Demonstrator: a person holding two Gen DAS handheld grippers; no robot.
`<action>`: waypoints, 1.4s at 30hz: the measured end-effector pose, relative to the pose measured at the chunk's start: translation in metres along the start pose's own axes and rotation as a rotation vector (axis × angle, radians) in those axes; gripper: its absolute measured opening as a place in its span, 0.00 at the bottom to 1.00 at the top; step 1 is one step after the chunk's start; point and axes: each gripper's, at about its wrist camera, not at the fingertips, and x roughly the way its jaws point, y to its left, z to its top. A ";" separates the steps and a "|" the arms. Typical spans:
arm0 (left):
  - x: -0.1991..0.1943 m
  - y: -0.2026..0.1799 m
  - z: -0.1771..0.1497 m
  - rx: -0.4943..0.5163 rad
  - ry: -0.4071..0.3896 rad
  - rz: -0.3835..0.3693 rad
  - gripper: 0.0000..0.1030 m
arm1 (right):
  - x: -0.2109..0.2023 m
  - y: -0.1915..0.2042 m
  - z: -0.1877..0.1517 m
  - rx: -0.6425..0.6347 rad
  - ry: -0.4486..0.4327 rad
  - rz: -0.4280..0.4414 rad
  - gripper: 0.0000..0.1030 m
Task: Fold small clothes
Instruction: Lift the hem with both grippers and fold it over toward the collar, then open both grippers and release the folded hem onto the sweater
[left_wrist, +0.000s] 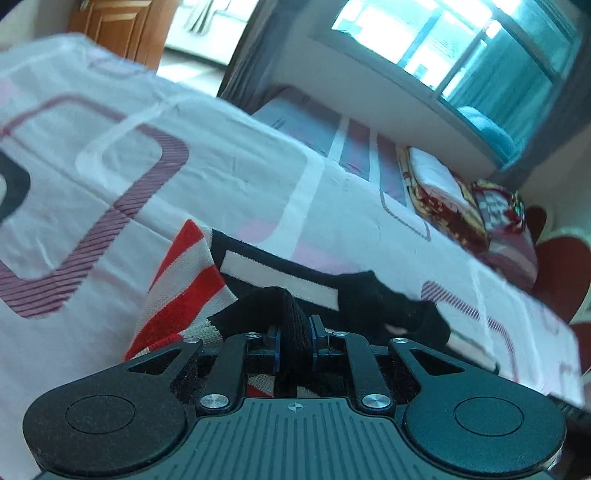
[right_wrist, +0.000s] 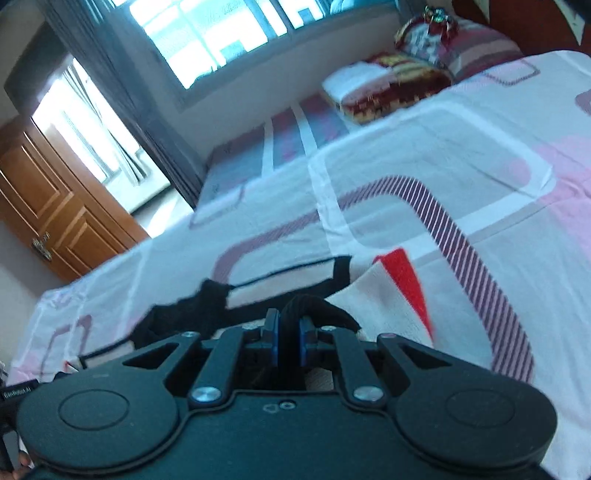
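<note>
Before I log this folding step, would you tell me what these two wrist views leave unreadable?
- Garment: type and full outline unclear; the left tool covers its near part in the left wrist view, and the right tool does so in the right wrist view.
- Bedsheet: near part cut off by the frame edges.
- Folded bedding at the far end: blurred.

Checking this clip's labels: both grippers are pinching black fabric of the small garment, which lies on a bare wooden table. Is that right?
One thing is wrong: the surface. The garment lies on a bed sheet with a pink and purple pattern, not a bare wooden table, as both wrist views show. The rest holds: the left gripper and right gripper each pinch black fabric.
</note>
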 end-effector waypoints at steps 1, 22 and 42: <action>0.002 0.001 0.003 -0.024 0.006 -0.011 0.13 | 0.006 -0.001 0.000 0.003 0.009 -0.006 0.19; -0.009 -0.028 -0.027 0.385 -0.083 0.114 0.99 | -0.006 0.008 0.015 -0.234 -0.144 -0.162 0.63; 0.007 -0.008 -0.034 0.354 -0.097 0.259 0.50 | 0.042 0.025 -0.007 -0.495 -0.048 -0.260 0.05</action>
